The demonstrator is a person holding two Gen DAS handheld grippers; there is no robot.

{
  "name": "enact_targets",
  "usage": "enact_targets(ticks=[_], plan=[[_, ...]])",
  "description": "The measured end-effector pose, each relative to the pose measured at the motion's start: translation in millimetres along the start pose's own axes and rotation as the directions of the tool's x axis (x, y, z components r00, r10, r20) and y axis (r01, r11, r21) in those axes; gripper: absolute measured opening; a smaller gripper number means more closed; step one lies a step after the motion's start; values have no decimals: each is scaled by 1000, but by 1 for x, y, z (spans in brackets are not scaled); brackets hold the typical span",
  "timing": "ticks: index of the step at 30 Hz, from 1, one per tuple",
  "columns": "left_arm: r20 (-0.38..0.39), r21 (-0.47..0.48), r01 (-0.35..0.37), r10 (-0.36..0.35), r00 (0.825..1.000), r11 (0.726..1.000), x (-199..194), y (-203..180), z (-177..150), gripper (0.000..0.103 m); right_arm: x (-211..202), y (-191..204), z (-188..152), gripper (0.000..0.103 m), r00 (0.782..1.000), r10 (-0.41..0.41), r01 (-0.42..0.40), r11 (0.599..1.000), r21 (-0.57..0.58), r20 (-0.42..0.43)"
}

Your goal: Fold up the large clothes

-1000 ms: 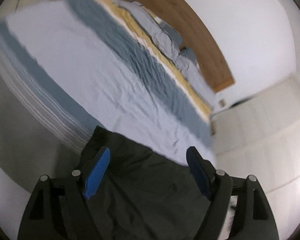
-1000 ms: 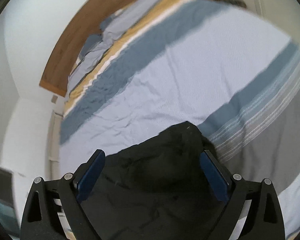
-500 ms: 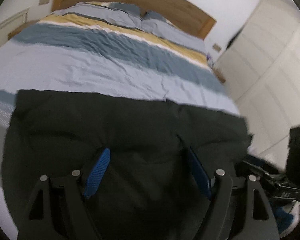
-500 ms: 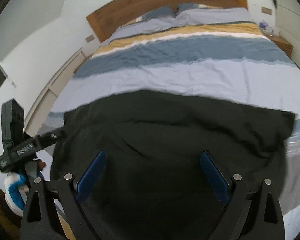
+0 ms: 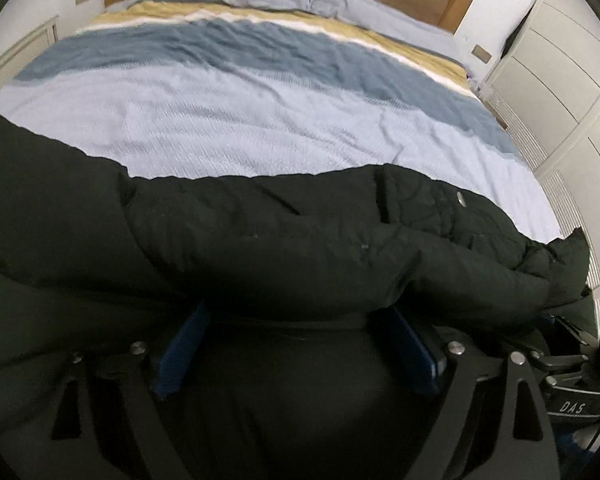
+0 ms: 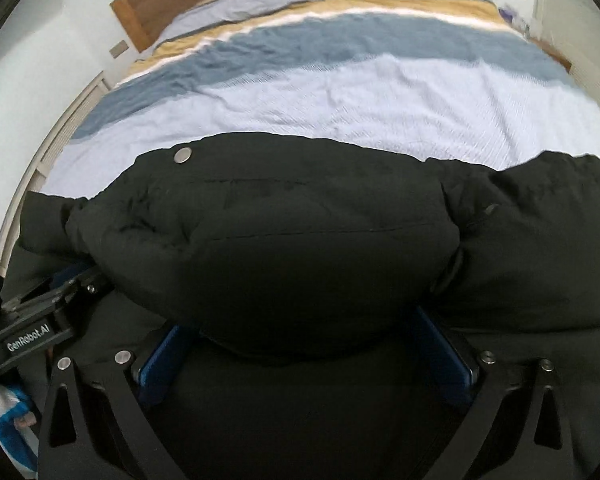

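Observation:
A large black padded jacket [image 5: 260, 240] lies across the near end of the bed; it also fills the lower half of the right wrist view [image 6: 300, 240], with a silver snap [image 6: 182, 155] near its far edge. My left gripper [image 5: 296, 320] has its jaws wide apart, and a puffy fold of the jacket bulges over the fingertips. My right gripper [image 6: 304, 332] stands the same way, jaws wide, with jacket padding between and over the blue pads [image 6: 160, 364]. Neither pinches the cloth. The right gripper shows at the left wrist view's right edge [image 5: 572, 400].
The bed [image 5: 260, 120] has a striped duvet in light blue, dark blue and yellow, pillows and a wooden headboard [image 6: 148, 16] at the far end. White wardrobe doors [image 5: 560, 80] stand to the right. A blue and white shoe [image 6: 8, 420] shows at lower left.
Both grippers swung from tilted views to face the bed squarely and moved in low. The jacket now spreads across the bed's near end and bulges over the fingertips.

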State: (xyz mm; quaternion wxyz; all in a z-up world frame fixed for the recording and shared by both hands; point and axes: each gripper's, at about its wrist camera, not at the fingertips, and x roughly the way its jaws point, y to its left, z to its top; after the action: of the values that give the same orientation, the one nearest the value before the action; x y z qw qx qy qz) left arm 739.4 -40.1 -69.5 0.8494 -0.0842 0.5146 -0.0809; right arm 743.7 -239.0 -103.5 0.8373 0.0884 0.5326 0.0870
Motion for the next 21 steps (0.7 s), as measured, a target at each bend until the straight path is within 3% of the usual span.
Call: enact_targets(ticks=[5,8,15,17,21], plan=[[-46,-16,45,-45,998,999,-8,13,2,89,-18,-19,3,102,1000,26,-26,1000,-1,-15],[-63,-25,61,-62,996,998,-22,26,2,89,-41,-53,-5,102,1000,-12,12,1000,26,-3],[-46,-80,-56,52,998,995,-66,86,1,89,-76,-146,-35,102,982,-184,188,969,163,-41],[-7,-91,-45,44,999,995,-86,105,-4,89,-90,-161,-45,102,988,-153,156,967,203,-30],[16,-177,26,-24,1000,984,-119,157,-19,89,-115,-187,-73,102,997,65,-71,956,284,31]])
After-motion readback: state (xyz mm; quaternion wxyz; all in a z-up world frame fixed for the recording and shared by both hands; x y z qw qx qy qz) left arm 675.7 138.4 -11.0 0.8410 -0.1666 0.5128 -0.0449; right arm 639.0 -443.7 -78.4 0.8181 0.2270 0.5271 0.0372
